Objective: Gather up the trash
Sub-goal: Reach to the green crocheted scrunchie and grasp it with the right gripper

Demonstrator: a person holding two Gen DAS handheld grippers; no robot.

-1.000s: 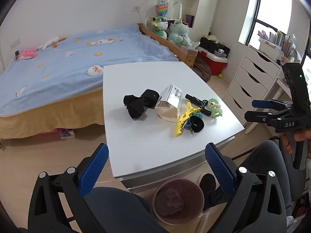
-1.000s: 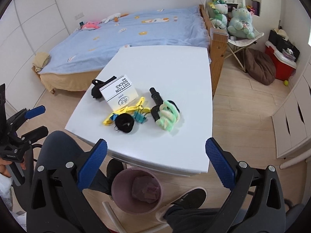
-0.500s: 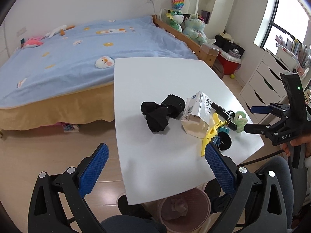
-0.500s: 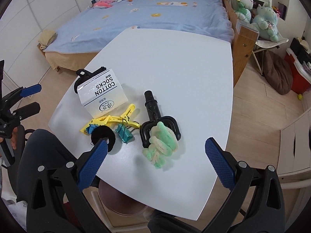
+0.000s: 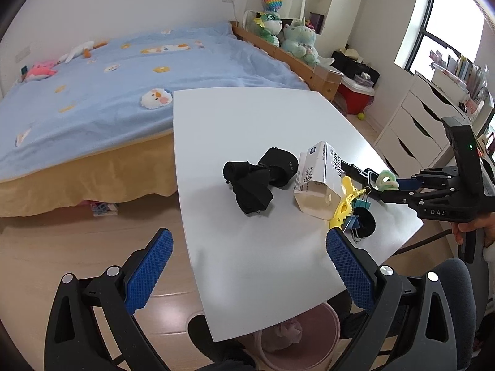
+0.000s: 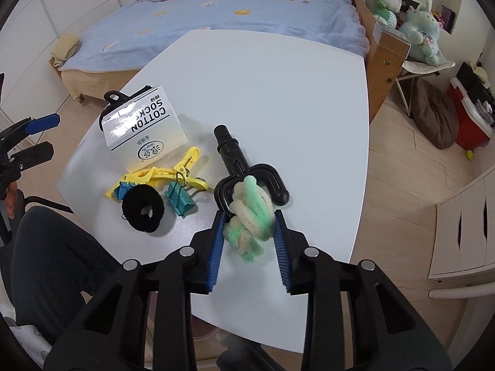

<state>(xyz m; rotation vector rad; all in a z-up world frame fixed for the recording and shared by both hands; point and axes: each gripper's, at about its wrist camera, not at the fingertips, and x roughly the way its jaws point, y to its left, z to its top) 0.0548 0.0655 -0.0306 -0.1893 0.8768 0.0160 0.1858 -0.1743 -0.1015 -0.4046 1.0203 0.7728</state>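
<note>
left wrist view: the left claw (image 5: 247,272) hangs wide open over the near part of the white tabletop (image 5: 247,117), nothing between its blue pads. further on lie black socks (image 5: 256,179), a cotton socks box (image 5: 318,179), a yellow clip (image 5: 343,207) and a black hair tie (image 5: 365,222). the pink bin (image 5: 297,346) sits on the floor under the near edge.

right wrist view: the right claw (image 6: 249,228) has just been closing, and its pads now press both sides of the green-and-cream fuzzy bundle (image 6: 250,216), which sits in the fork of a black plastic tool (image 6: 241,170) near the tabletop's front edge. the bundle looks light, soft and springy, likely to squash and slip, so a hold across its thick middle seems best. the fork may drag along with it.
</note>
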